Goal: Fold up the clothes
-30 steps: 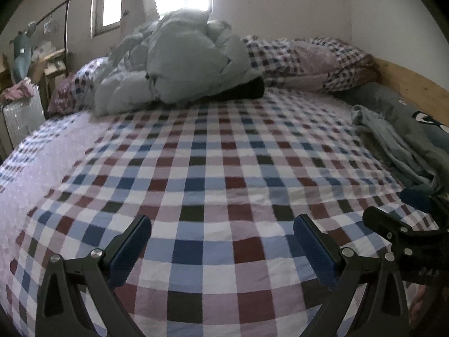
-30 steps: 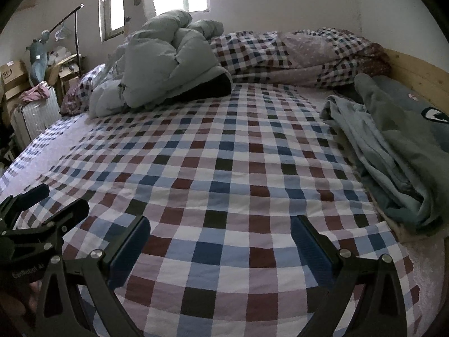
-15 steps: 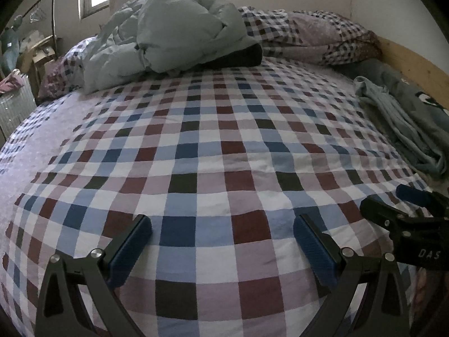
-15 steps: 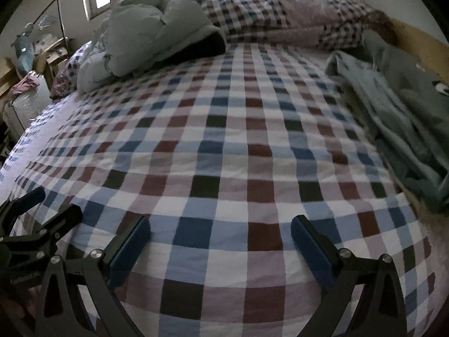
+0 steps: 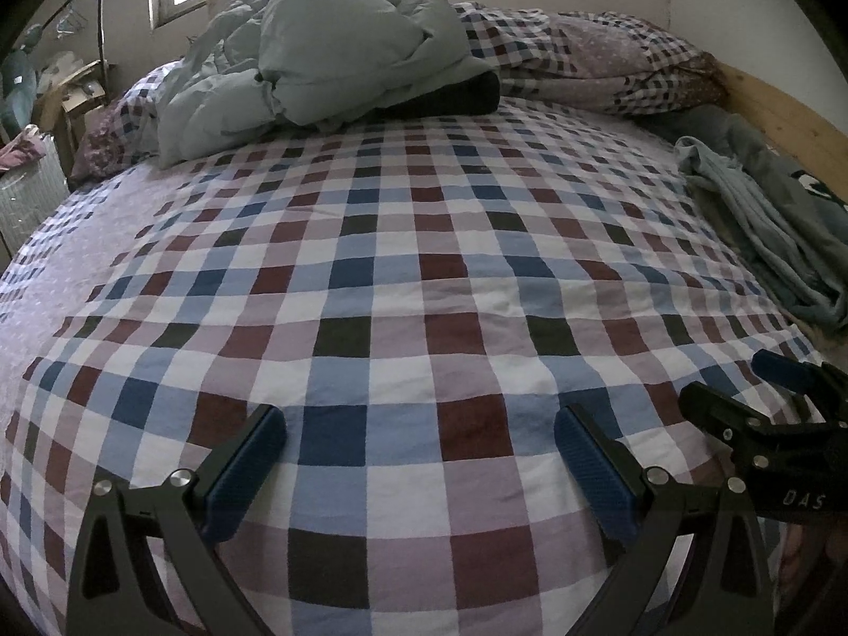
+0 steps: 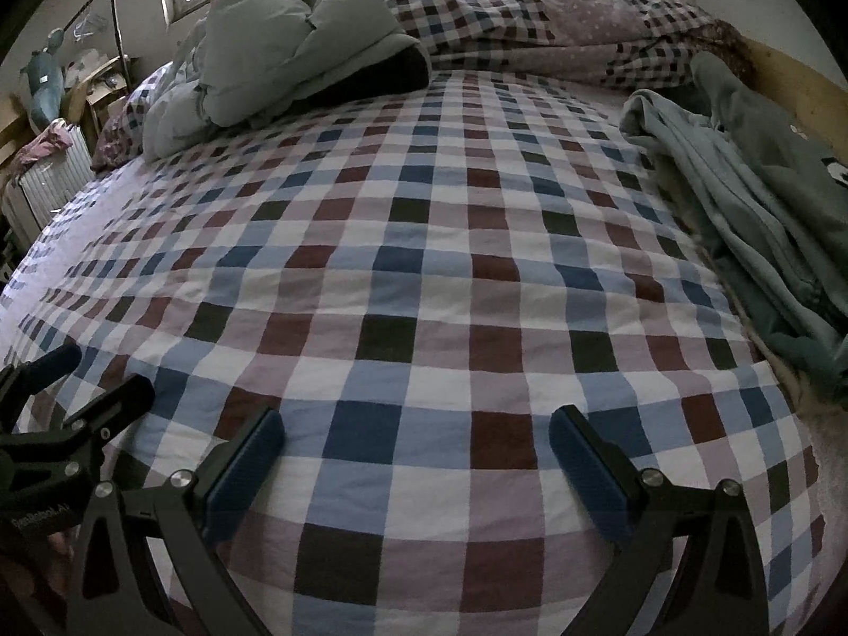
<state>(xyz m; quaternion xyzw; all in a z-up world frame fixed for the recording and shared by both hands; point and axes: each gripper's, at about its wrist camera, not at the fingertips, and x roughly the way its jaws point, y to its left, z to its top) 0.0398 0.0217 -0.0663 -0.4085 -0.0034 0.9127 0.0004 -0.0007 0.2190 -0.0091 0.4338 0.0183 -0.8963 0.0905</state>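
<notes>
Both tools hang low over the near edge of the bed [image 6: 424,275]. The left gripper [image 5: 421,469] has its jaws spread wide with nothing between them, and the right gripper [image 6: 416,469] is the same — empty, parted over the checked sheet.

The clothes [image 6: 742,222] lie along the bed's right edge, against the wooden side board [image 6: 795,90]: a pale blue-grey garment heaped on a darker grey-green one. The heap's long axis runs along that edge, from the near right corner toward the pillows [image 6: 556,16] at the head. Which end is collar and which is hem I cannot tell; the folds hide it.

The fabric looks soft and light, probably a knit or fleece, so it should drape and bunch rather than hold shape. A sound hold would likely be on a free edge or corner of the top, paler piece — lifted clear so that it hangs open and the lower garment stays put.
</notes>
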